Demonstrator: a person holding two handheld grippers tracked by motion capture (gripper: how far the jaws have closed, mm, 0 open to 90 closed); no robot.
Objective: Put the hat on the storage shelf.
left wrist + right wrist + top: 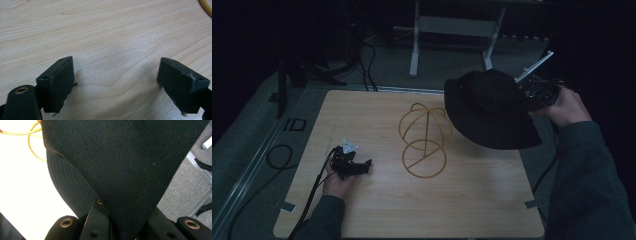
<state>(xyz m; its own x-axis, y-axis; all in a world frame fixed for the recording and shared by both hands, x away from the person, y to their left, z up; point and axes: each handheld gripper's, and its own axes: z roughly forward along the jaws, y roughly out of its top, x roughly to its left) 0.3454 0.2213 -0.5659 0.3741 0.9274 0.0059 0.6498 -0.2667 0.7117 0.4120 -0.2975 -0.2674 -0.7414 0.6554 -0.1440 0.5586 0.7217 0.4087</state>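
Note:
A black brimmed hat (pixel 489 110) hangs in the air over the table's right side, just right of a gold wire hat stand (pixel 424 140). My right gripper (pixel 537 95) is shut on the hat's crown at its right side. In the right gripper view the black fabric of the hat (pixel 120 160) is pinched between the two jaws, and the brim curves down to the left. A bit of the gold wire stand (pixel 32 135) shows at the upper left. My left gripper (pixel 362 166) rests low on the table at the left, open, with bare wood between its fingers (pixel 58 85).
The wooden table (pixel 377 210) has a gold ring base of the stand near its middle. Black cables (pixel 279 155) lie on the grey floor at the left. A white metal frame (pixel 452 30) stands beyond the table's far edge.

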